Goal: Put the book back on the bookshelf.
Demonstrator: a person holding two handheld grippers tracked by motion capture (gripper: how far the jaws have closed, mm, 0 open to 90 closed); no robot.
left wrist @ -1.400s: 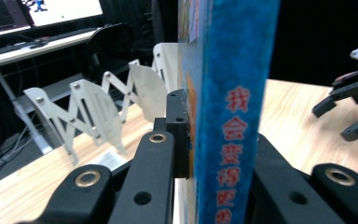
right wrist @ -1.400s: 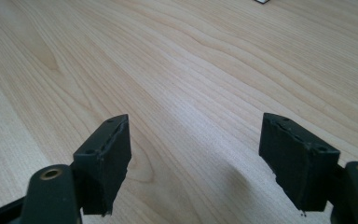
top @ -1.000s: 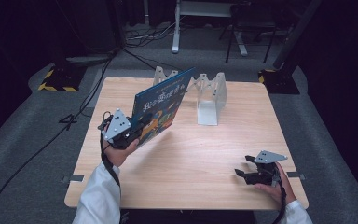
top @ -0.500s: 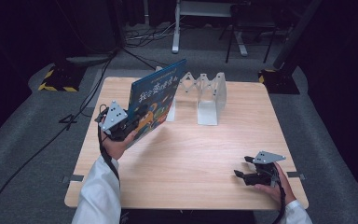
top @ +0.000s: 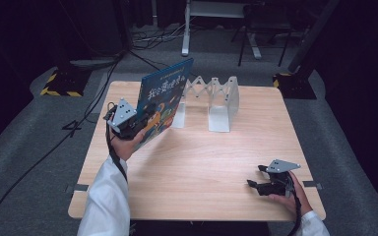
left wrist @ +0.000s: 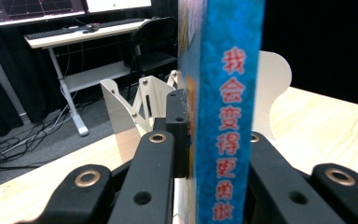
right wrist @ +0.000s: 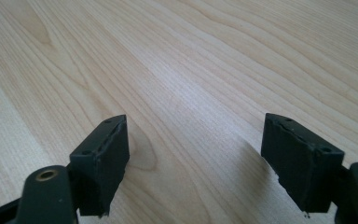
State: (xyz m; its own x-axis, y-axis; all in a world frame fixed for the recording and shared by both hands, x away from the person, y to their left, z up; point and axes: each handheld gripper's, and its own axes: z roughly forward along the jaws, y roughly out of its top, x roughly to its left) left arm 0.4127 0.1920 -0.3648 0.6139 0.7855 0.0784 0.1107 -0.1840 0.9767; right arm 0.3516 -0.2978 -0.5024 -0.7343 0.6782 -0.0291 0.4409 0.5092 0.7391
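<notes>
Blue book [top: 163, 101] clamped upright between the left gripper [top: 137, 120] jaws, white accordion rack [top: 211, 101] just beyond it, right gripper [top: 259, 181] resting low on the wooden table [top: 202, 162], jaws spread apart, nothing between them.

Bright tabletop, dark surroundings, soft focus

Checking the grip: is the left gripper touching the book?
Touching. The left gripper view shows the left gripper clamped on both sides of the blue book.
</notes>
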